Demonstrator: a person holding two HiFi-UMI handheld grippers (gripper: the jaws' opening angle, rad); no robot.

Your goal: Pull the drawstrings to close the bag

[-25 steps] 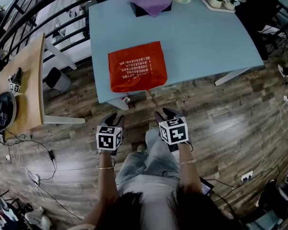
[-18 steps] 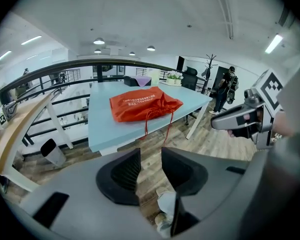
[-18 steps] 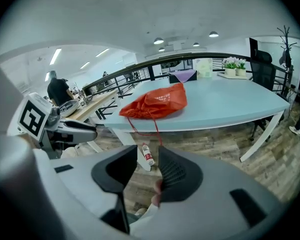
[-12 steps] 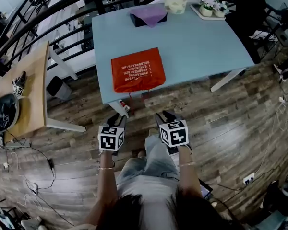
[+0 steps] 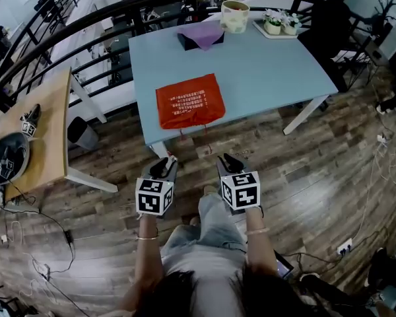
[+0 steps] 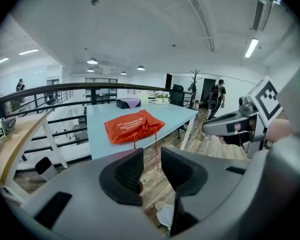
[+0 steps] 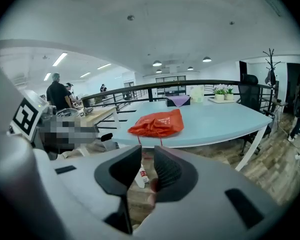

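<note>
A red drawstring bag [image 5: 189, 101] lies flat near the front edge of the light-blue table [image 5: 264, 71]. Its two red strings [image 5: 204, 130] hang over that edge. Both grippers hover side by side above the floor, short of the table and pointing at the bag. My left gripper [image 5: 164, 168] is open with nothing between its jaws; its view shows the bag [image 6: 134, 125] and strings [image 6: 156, 151] ahead. My right gripper [image 5: 230, 162] is open too. Its jaws have just been closing to a narrow gap, with nothing between them. The bag [image 7: 157, 124] lies ahead of it.
At the table's far end stand a black box under a purple cloth [image 5: 199, 36], a cup [image 5: 235, 16] and a tray of flower pots [image 5: 280, 24]. A wooden side table [image 5: 43, 131] stands on the left, a railing behind. A small bottle [image 7: 142, 176] lies under the table.
Both grippers have risen together, side by side. The head view has drawn back, so the table sits higher and smaller in the picture. The bag has not moved.
</note>
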